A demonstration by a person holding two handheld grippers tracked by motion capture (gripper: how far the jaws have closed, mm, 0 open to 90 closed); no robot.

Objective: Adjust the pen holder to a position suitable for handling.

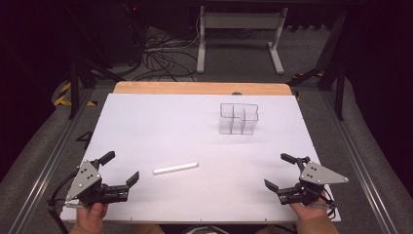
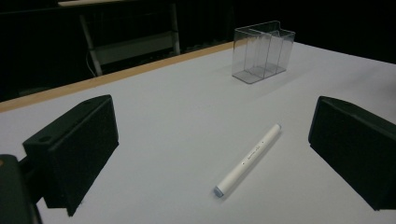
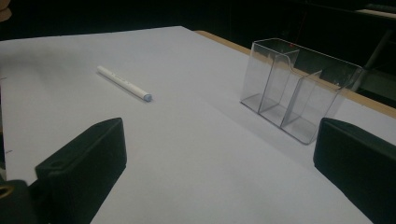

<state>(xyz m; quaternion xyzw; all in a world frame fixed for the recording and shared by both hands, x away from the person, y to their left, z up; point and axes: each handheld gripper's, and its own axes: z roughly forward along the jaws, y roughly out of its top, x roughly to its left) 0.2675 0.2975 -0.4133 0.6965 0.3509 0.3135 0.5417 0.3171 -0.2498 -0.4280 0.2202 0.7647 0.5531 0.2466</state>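
Lying flat on the white table (image 1: pixel 160 126), the white marker (image 1: pixel 176 168) rested in the near half, nearer the left gripper (image 1: pixel 120 168) than the right gripper (image 1: pixel 280 170), and touching neither; both grippers hovered near the front edge, each held in a hand, their jaws spread wide apart with nothing between them.

From the high view the whole layout was plain: the marker lay nearly crosswise, the clear plastic organizer (image 1: pixel 238 118) stood upright well beyond it toward the far right, and the two were well apart; beyond the table's wooden far edge (image 1: pixel 199 88) a tangle of cables (image 1: pixel 160 56) lay on the floor beside a white table frame (image 1: pixel 238 34); none of that floor clutter could be made out in the gripper views, which were dark behind the table.

The left gripper view showed the marker (image 2: pixel 248 159) close between the open jaws, its bluish-grey end cap pointing toward the camera, and a line of small print along the barrel, too small to read; the organizer (image 2: pixel 263 50) stood far off behind it.

The right gripper view showed the organizer (image 3: pixel 299 88) near, its inner walls splitting it into several compartments, all seen through the clear plastic; the marker (image 3: pixel 123 83) lay off to the left, its cap end toward the organizer; bare table lay between either gripper and the marker.
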